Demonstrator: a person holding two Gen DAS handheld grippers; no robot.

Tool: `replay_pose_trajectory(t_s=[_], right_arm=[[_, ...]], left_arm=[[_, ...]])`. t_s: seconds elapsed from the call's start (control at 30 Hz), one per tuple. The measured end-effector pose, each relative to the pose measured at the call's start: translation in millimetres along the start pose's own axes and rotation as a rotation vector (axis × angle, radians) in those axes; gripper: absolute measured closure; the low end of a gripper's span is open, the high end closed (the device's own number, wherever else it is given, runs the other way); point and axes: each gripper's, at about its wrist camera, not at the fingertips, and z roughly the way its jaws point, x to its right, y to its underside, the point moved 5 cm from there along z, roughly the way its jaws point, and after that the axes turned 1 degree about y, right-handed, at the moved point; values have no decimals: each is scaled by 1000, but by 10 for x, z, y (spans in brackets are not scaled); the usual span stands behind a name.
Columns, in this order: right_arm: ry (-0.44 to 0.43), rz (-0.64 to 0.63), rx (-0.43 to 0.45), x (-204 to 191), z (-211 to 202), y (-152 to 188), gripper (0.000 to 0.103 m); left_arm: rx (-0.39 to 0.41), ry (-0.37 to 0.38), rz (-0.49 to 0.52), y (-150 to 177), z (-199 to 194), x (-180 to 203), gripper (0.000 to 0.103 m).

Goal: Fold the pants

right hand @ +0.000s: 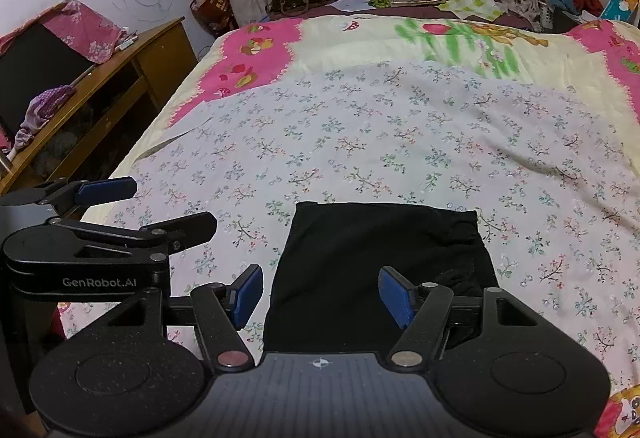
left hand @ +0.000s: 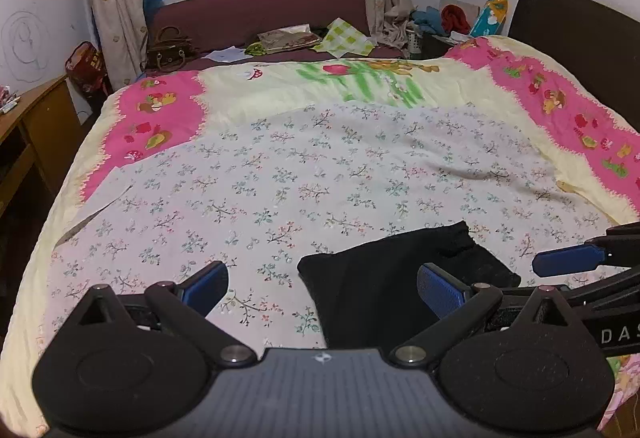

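The black pants [left hand: 384, 282] lie folded into a compact rectangle on the floral sheet [left hand: 280, 166] at the near side of the bed. In the right wrist view the pants [right hand: 380, 258] sit straight ahead, between the blue pads. My left gripper [left hand: 322, 288] is open and empty, above the sheet just left of the pants. My right gripper [right hand: 320, 294] is open and empty, held over the near edge of the pants. The right gripper's fingers [left hand: 568, 262] show at the right edge of the left wrist view, and the left gripper [right hand: 152, 206] shows at the left of the right wrist view.
A pink and yellow cartoon quilt [left hand: 160, 106] lies under the floral sheet. A wooden desk [right hand: 120, 78] stands left of the bed. A dark headboard [left hand: 580, 38] is at the right. A window seat [left hand: 260, 18] with bags, papers and clothes runs behind the bed.
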Motion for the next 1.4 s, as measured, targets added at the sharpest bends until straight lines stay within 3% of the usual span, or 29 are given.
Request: replay_pose_trajectory(t_s=[0.6,1.4], right_arm=[[-12,-13,-13,-99,4,37,50],[1,30,-18,-35,-46,118,50]], left_arm=[[-36,4,-15,115,12,-66,0],[-71,23,40,188,47,62,0]])
